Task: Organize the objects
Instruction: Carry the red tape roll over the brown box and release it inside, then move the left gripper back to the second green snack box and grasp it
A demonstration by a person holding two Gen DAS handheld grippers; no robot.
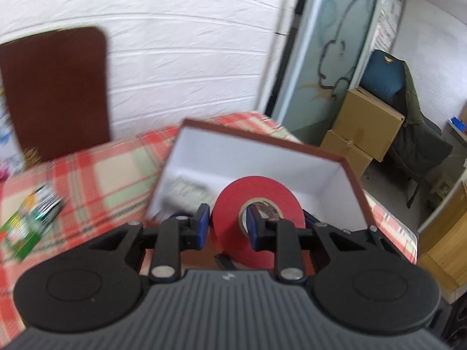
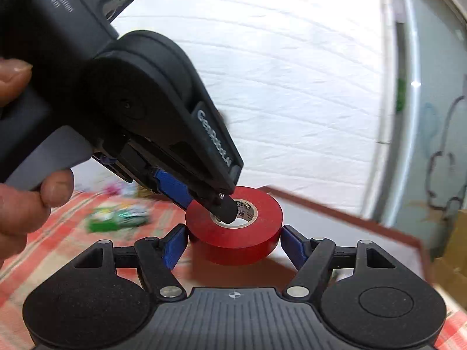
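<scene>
Passing from one tool to the other, a red tape roll point(image 2: 235, 230) is seen held over the near edge of an open white-lined box point(image 1: 262, 157) on the plaid-covered bench point(image 1: 96, 169). The left gripper point(image 1: 229, 223) is clenched on the roll's wall, one blue pad point(image 1: 254, 224) set inside the cardboard core and the other against the outer face, apparently so the ring can be carried by its rim. The right gripper point(image 2: 233, 243) is seen with its jaws either side of the roll's outer band, the pads just at its sides; whether they press it cannot be told from the blur. A flat printed item point(image 1: 186, 189) is already lying in the box, which suggests the roll is meant for it. A green pack point(image 1: 29, 221) is left on the cloth to the side.
</scene>
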